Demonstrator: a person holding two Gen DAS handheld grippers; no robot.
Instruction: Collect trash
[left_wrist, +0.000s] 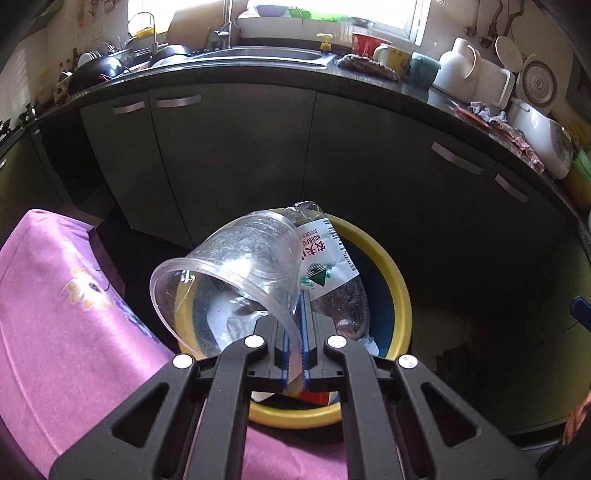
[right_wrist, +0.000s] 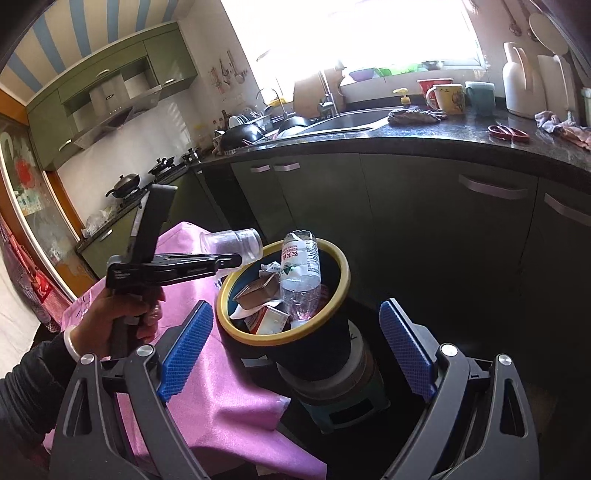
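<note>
1. Left gripper (left_wrist: 294, 325) pinching the rim of a clear plastic cup (left_wrist: 236, 266), blue pads pressed on the thin wall.
2. Cup tipped on its side, right above the bin (right_wrist: 334, 258), open mouth toward the pink cloth (left_wrist: 55, 314).
3. Right gripper (right_wrist: 295, 347) spread wide, nothing between the blue pads, hanging near the bin.
4. Bin dark with a yellow rim, full of trash: a squashed water bottle (right_wrist: 299, 273) sticking up, a small carton (right_wrist: 269, 317) and a flat tray (right_wrist: 256, 291).
5. Bin standing on a low round stool (right_wrist: 332, 391), just beside the table under the pink cloth.
6. Hand (right_wrist: 118, 314) with a dark sleeve and a pale bracelet around the left gripper's handle.
7. Behind: dark green cupboards (left_wrist: 236, 155) under a black counter (right_wrist: 443, 133).
8. On the counter: a sink (left_wrist: 258, 55), mugs (right_wrist: 448, 98), red scissors (right_wrist: 508, 133), a white jug (right_wrist: 521, 81).
9. Bright window (right_wrist: 351, 33) above the sink, pans on a stove (right_wrist: 162, 166) to the left.
</note>
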